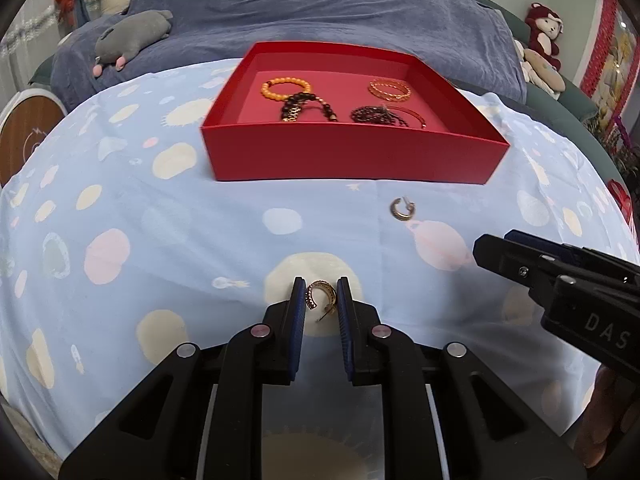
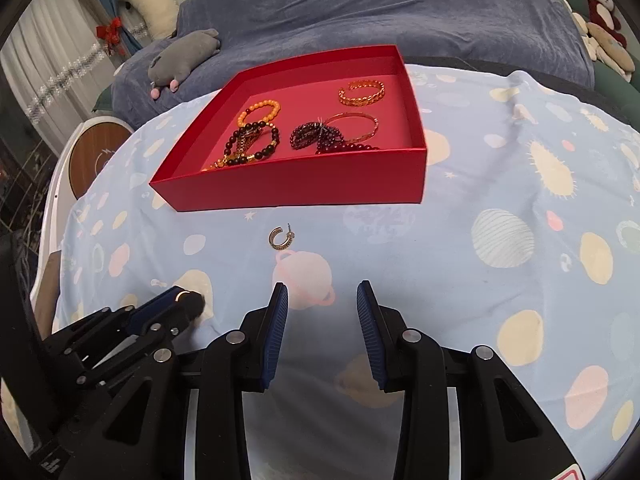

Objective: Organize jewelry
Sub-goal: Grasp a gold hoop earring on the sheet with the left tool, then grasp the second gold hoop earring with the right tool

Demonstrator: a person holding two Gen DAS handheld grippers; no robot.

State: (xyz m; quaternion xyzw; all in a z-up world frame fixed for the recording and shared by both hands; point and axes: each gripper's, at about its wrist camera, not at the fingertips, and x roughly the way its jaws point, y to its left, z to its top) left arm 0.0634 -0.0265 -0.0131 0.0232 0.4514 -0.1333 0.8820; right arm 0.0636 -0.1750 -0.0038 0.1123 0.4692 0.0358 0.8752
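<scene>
A gold hoop earring [image 1: 320, 295] sits between the fingers of my left gripper [image 1: 321, 294], which is closed onto it just above the cloth. A second hoop earring [image 1: 402, 209] lies on the cloth in front of the red box [image 1: 352, 156]; it also shows in the right wrist view [image 2: 280, 237]. The red box [image 2: 296, 184] holds an orange bead bracelet [image 1: 285, 88], dark bead bracelets [image 1: 308, 107] and gold bangles [image 1: 390, 90]. My right gripper [image 2: 322, 306] is open and empty, low over the cloth, short of the second earring.
The table has a light blue planet-print cloth [image 1: 120, 208]. A blue-covered sofa [image 1: 320, 4] with a grey plush [image 1: 132, 36] stands behind. A red monkey plush [image 1: 544, 32] sits at the far right. A round wooden stool [image 2: 94, 156] is at the left.
</scene>
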